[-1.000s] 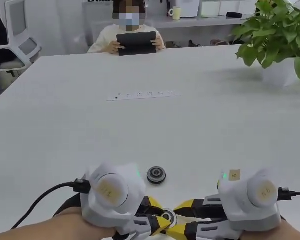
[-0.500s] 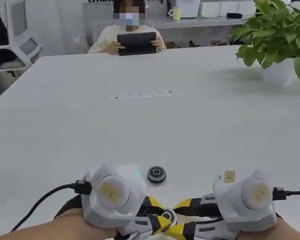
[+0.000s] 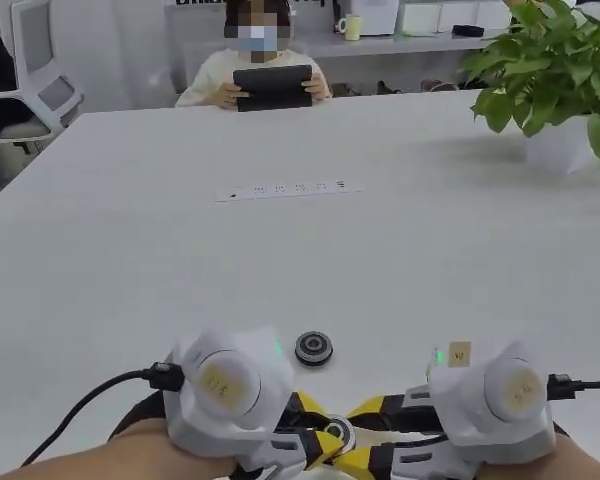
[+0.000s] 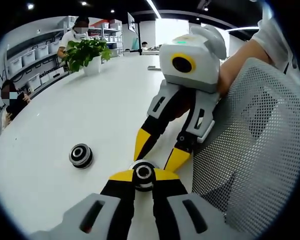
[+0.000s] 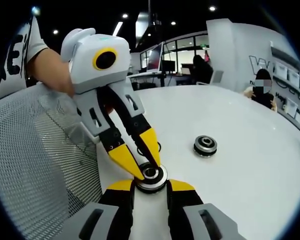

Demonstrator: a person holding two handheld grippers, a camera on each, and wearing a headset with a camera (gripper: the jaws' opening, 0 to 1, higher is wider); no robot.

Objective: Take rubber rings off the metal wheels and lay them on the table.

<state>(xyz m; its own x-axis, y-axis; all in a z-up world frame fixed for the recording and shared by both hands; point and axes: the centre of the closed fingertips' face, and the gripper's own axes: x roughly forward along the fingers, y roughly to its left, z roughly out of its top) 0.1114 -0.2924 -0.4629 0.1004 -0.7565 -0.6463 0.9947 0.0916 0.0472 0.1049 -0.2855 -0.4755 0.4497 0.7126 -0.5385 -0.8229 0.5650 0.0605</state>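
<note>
Gripper views face across one wheel (image 4: 143, 172)

the left gripper (image 4: 143, 175) and the right gripper (image 5: 151, 186) meet tip to tip at the near edge of the table (image 3: 410, 260), both closed on the near wheel (image 3: 335, 436) between them. a second wheel (image 3: 313, 348) lies on the table just behind them, touching neither. a power strip (image 3: 287, 189) lies mid-table. a potted plant (image 3: 550, 70) stands far right, a chair (image 3: 35, 80) far left, and a person (image 3: 265, 75) sits behind the far edge.
</note>
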